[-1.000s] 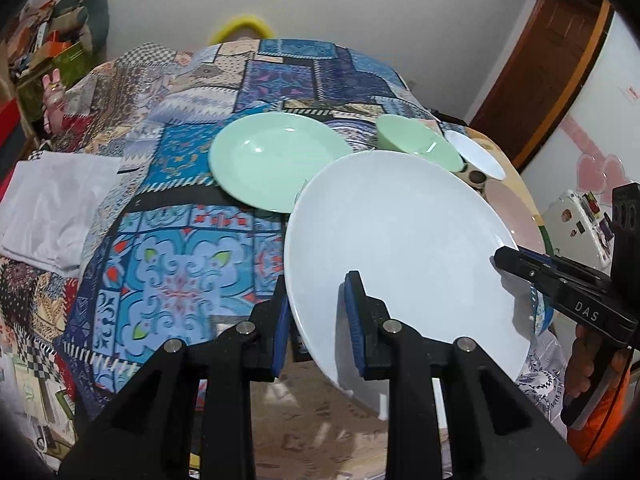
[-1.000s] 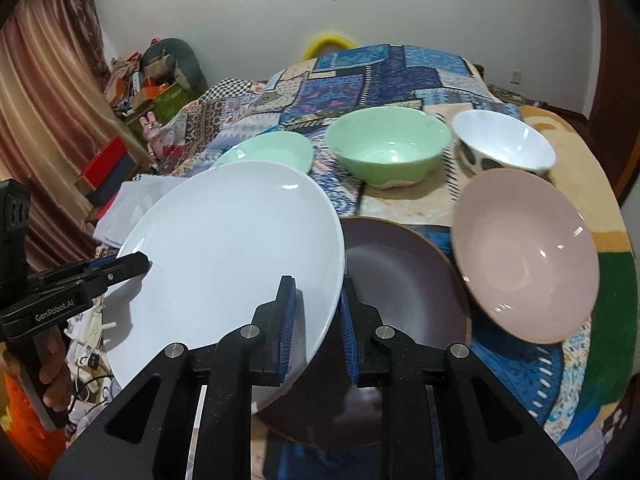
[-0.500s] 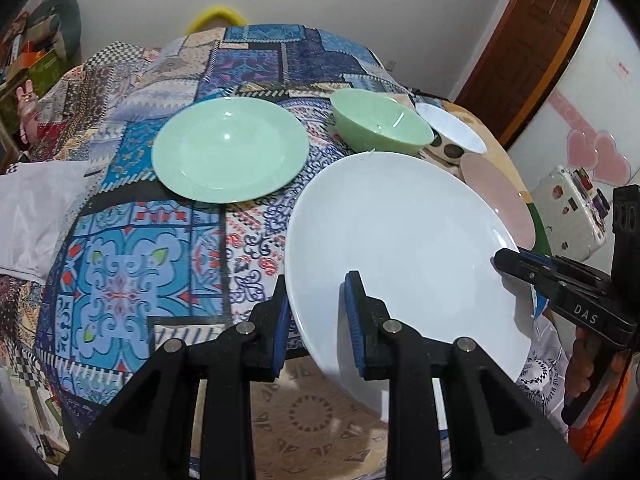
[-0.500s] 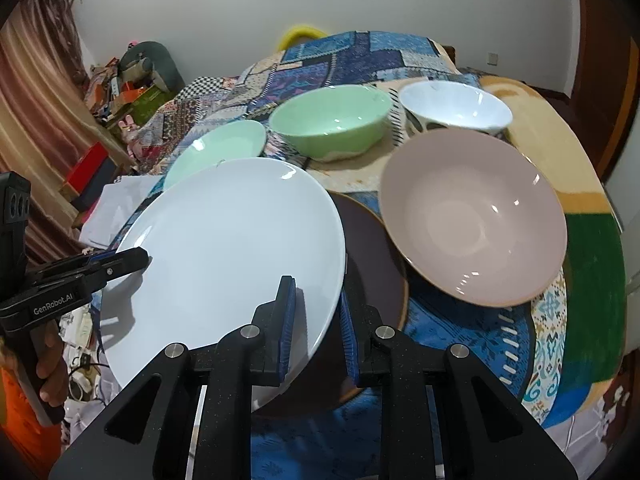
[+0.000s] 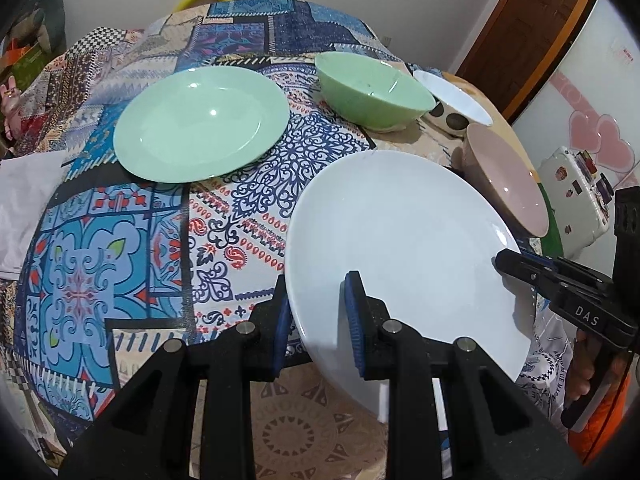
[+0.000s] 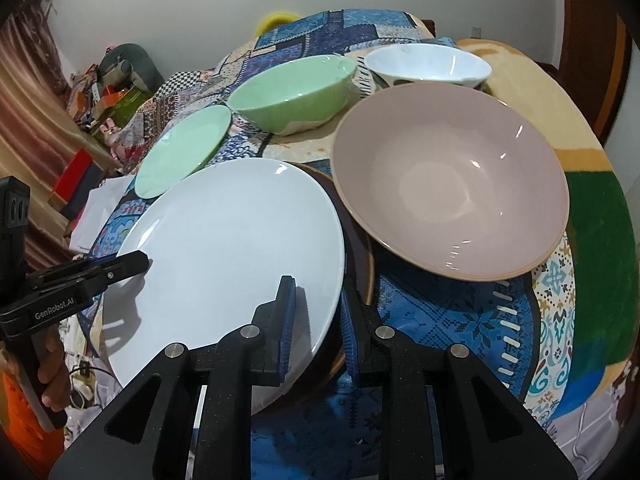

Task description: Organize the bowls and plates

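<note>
1. White plate hangs above the brown plate, left tongs and right tongs each pinching its rim
2. Lower both sides level, centre it, then release together

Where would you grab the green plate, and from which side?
Pinch the thin rim of the green plate, one finger above and one below. It lies flat on the cloth with nothing to hold in the middle. Come from the near-left edge, away from the green bowl.
</note>
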